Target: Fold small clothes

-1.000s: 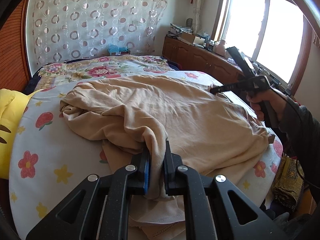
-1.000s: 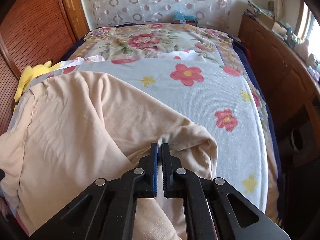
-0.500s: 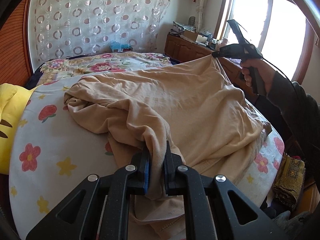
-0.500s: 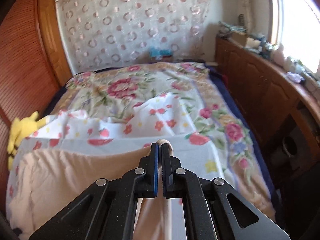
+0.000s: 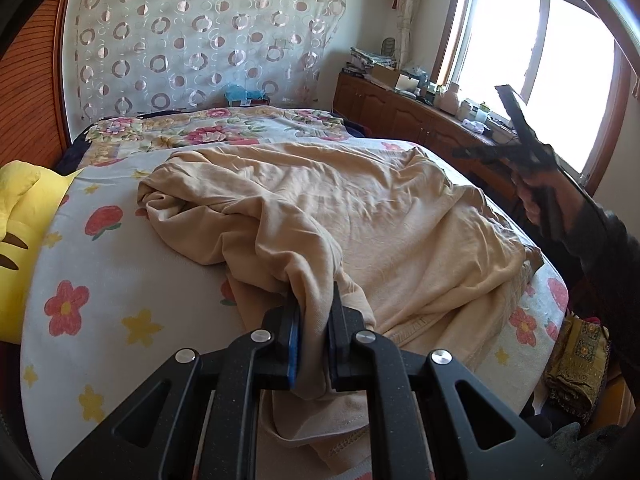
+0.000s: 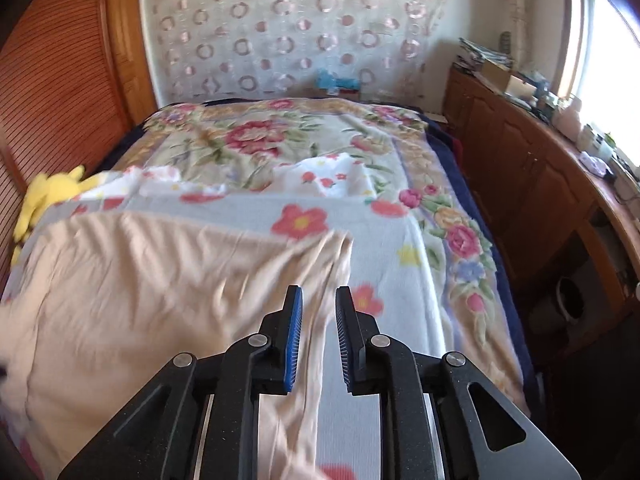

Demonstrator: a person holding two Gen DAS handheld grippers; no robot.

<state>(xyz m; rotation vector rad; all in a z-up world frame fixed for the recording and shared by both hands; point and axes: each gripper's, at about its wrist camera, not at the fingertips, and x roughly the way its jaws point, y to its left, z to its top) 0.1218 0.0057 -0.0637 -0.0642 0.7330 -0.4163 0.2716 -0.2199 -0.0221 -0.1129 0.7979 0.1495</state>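
Your left tool is clenched on a bunched fold of the beige cotton garment, pinning that end at the near edge of the bed so the cloth can't slide while the other side is laid out. Your right tool is opening, its blue pads apart with nothing pressed between them; the garment's far corner lies just ahead of it on the flower-print white blanket. In the left view that tool hangs clear above the bed's right edge, held in a hand.

The garment lies spread across the near half of the bed, rumpled and rolled toward the left edge, flatter on the right. Probably still the spreading step, no fold made yet.

Containers: none in use. A blue box-like thing sits past the far edge of the bed; contents can't be made out. A yellow plush toy sits at the bed's left edge, clear of the cloth.
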